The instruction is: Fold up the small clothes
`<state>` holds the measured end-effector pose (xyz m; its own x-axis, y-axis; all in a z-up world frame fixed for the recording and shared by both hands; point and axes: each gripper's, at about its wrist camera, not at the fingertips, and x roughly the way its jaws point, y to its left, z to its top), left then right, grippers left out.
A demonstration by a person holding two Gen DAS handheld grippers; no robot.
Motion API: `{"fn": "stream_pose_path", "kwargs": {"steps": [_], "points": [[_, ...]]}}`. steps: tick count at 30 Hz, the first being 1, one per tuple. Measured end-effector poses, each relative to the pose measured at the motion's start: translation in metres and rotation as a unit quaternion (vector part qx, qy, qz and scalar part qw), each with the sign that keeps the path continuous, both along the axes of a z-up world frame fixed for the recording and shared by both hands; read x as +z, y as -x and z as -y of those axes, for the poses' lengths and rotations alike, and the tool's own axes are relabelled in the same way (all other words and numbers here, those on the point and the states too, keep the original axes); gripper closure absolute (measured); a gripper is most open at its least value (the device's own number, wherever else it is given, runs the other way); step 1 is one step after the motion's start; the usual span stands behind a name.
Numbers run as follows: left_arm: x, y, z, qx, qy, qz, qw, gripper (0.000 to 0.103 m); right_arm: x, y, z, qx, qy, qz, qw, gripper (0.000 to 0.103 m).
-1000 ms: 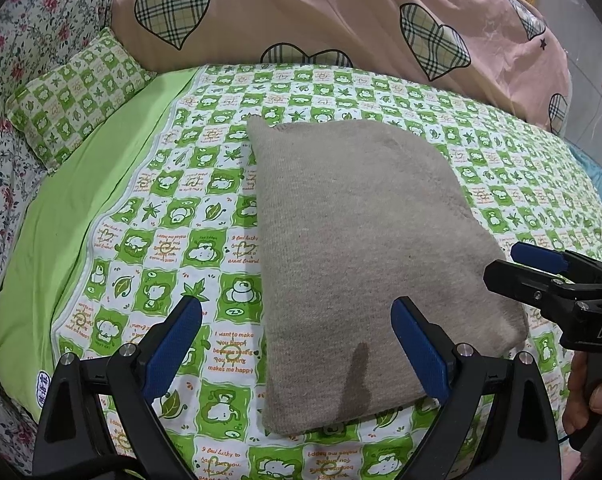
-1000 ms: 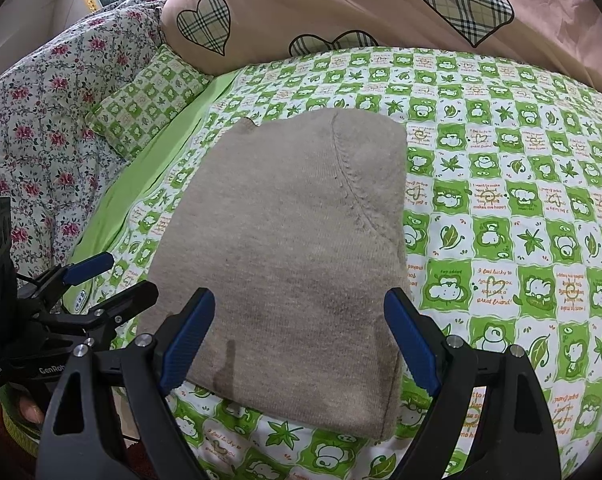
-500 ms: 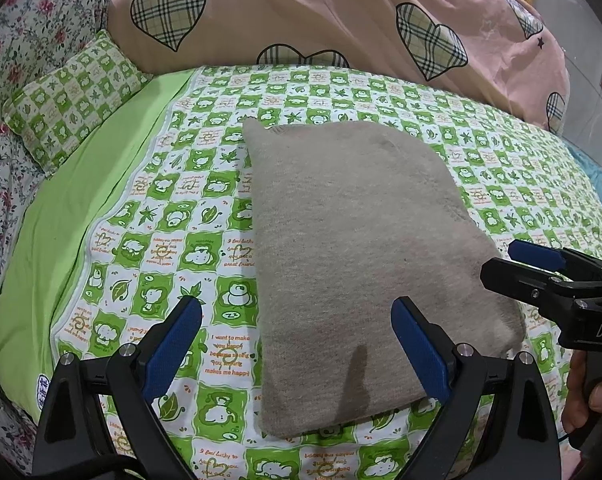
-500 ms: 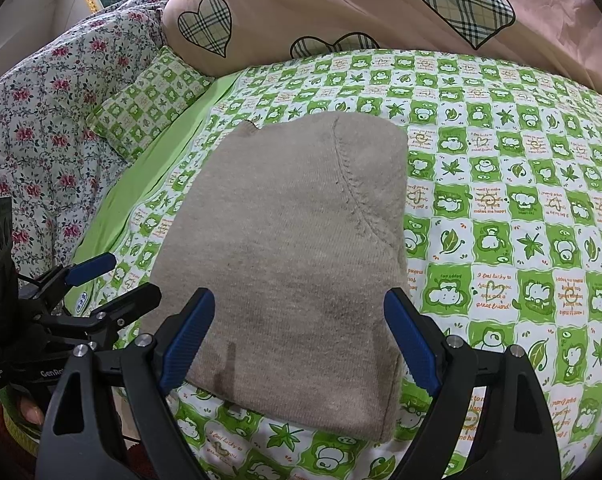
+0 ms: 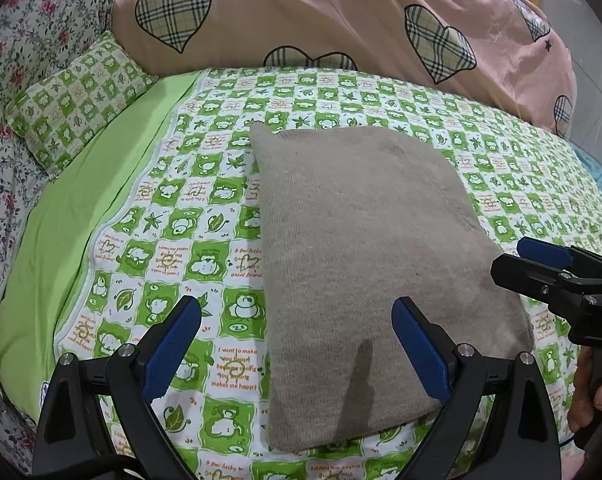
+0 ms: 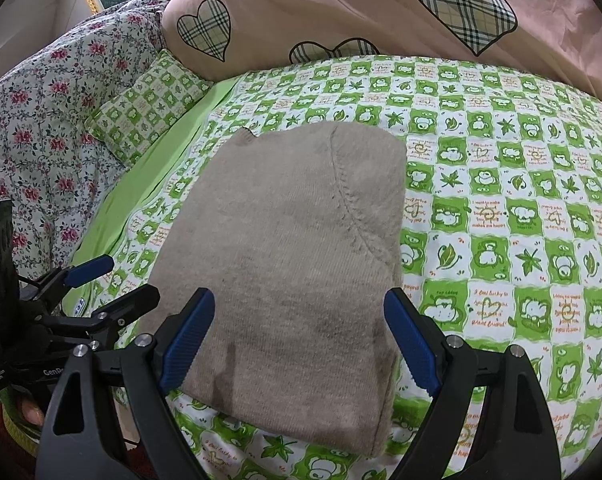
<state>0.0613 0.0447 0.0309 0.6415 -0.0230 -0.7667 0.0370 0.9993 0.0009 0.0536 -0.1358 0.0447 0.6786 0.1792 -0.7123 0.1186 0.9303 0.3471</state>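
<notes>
Left gripper [image 5: 297,344]: jaws spread wide, nothing between the blue pads, held just above the near edge of the bed. Its right pad sits over the near part of the folded sweater [image 5: 365,272]; its left pad is over bare sheet. Right gripper [image 6: 299,338]: jaws likewise wide apart and empty, both pads over the sweater's near end, with the cloth showing between them. No contact with the fabric can be made out in either view. Each gripper shows in the other's camera: the right one enters the left wrist view from the right edge, near the sweater's right border, with part of a hand [image 5: 589,392] on its handle; the left one shows at the lower left of the right wrist view, beside the sweater's left border. Sweater: beige knit, folded into a rough rectangle, lying flat on the green-and-white checked sheet [image 5: 205,216], near the front edge of the bed. A raised seam line [image 6: 349,196] curves across its top layer toward the right side. Its far left corner ends in a small point. Beyond the sweater: a plain lime-green strip of sheet [image 5: 85,216] along the left, a small checked pillow [image 5: 77,100] at the far left, a floral quilt [image 6: 41,128] beside that, and a pink duvet with plaid hearts [image 5: 341,20] piled across the back.
</notes>
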Motion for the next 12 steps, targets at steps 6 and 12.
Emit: {"fn": "stream_pose_path", "kwargs": {"steps": [6, 12], "points": [[-0.0005, -0.0052, -0.0003, 0.001, -0.004, -0.004, 1.0000, 0.007, -0.0029, -0.0037, 0.0016, 0.000, 0.000, -0.001, 1.000, 0.016], [0.0026, -0.0049, -0.0037, 0.009, -0.003, -0.002, 1.0000, 0.007, -0.0037, -0.0039, 0.0028, 0.000, -0.002, 0.001, 1.000, 0.016]]}}
